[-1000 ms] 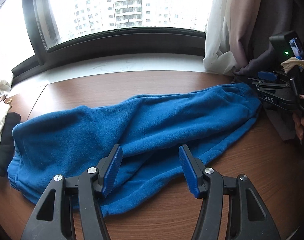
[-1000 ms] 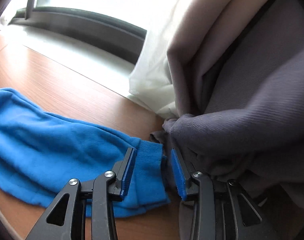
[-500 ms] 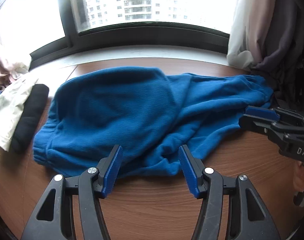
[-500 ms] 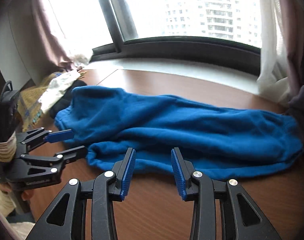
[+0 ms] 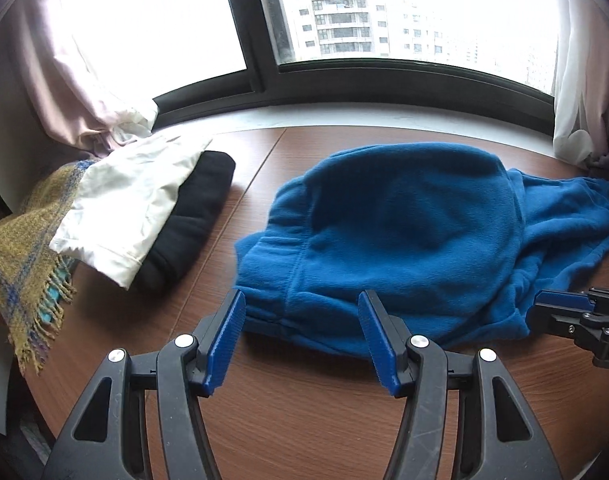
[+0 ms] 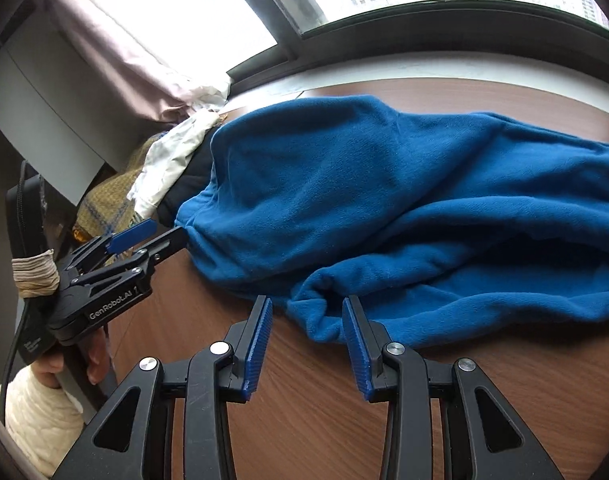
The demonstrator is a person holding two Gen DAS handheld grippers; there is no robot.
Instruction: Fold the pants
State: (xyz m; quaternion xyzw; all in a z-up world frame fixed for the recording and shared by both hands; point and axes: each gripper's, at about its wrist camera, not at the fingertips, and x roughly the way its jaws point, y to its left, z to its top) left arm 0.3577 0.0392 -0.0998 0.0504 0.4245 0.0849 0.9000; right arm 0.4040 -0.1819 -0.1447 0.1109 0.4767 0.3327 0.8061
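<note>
Blue pants at centre frame: thick fleece, matt and softly napped, with a stitched seam near the waistband. Under them the table shows wood grain with a low satin sheen. At left, a mustard scarf in coarse weave with a frayed fringe, a smooth white cloth, and a dense black fabric (quite lint-free). Lower frame, the left gripper: matt black plastic, ribbed blue pads, shiny metal rivets. The right gripper looks the same.
</note>
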